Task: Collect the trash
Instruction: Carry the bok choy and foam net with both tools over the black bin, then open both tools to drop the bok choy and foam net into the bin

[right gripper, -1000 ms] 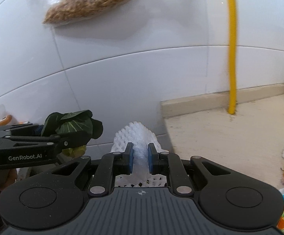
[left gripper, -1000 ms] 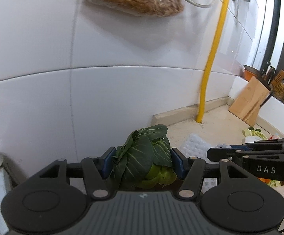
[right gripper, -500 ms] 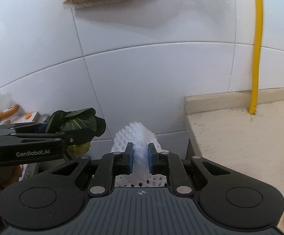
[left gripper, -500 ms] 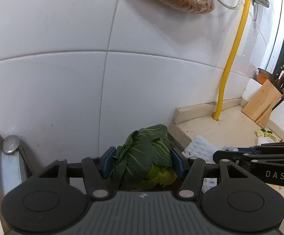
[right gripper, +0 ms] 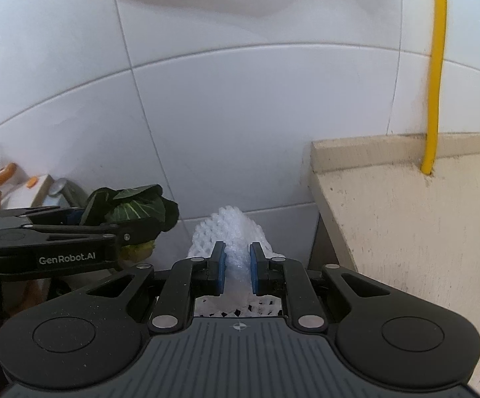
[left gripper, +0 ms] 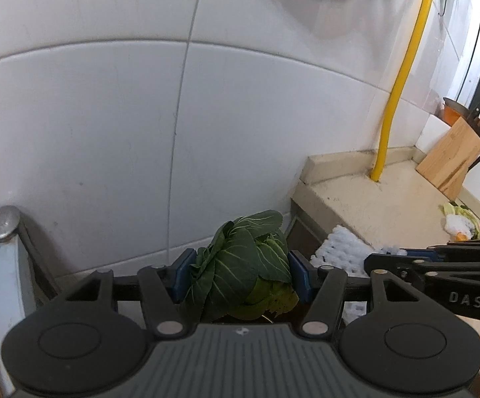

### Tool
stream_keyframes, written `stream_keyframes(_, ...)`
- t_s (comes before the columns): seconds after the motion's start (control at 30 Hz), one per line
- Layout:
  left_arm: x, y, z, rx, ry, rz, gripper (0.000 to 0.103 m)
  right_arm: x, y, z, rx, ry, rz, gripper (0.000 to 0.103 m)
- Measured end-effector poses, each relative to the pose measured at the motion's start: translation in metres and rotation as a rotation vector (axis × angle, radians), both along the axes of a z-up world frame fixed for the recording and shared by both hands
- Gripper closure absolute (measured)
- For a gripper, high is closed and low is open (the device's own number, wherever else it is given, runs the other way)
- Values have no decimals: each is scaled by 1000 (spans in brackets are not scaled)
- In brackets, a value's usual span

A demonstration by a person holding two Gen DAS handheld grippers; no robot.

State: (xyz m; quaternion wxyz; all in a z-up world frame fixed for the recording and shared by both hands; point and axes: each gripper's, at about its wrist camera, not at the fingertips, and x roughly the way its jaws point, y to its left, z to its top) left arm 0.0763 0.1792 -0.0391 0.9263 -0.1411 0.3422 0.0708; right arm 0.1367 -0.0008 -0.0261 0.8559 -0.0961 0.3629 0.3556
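Note:
My left gripper is shut on a bunch of dark green vegetable leaves, pressed between its blue pads. The same leaves show at the left of the right wrist view, with the left gripper seen from the side. My right gripper is shut on a white foam fruit net, which bulges out ahead of the pads. That foam net and the right gripper appear at the right of the left wrist view. Both grippers hang side by side in the gap left of the counter end, facing the tiled wall.
A beige counter ends just right of the grippers, with a yellow pipe rising from it. A knife block and food scraps lie farther right. A metal-edged unit stands at the left.
Both grippers have sunk and shifted left with their loads. The hanging bag on the wall has slid toward the top edge, and the counter end now lies to the right.

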Motion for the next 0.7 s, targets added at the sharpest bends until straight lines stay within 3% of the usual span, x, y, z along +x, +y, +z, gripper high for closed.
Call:
stream_keyframes(0.5,20,-12,-19,31,127,-41,49,27,11,-46,-55,86,-29,82)
stream_keyframes(0.7,33,-11,-27,34,169,-26,46,48,14,-67,-45,153,-55,73)
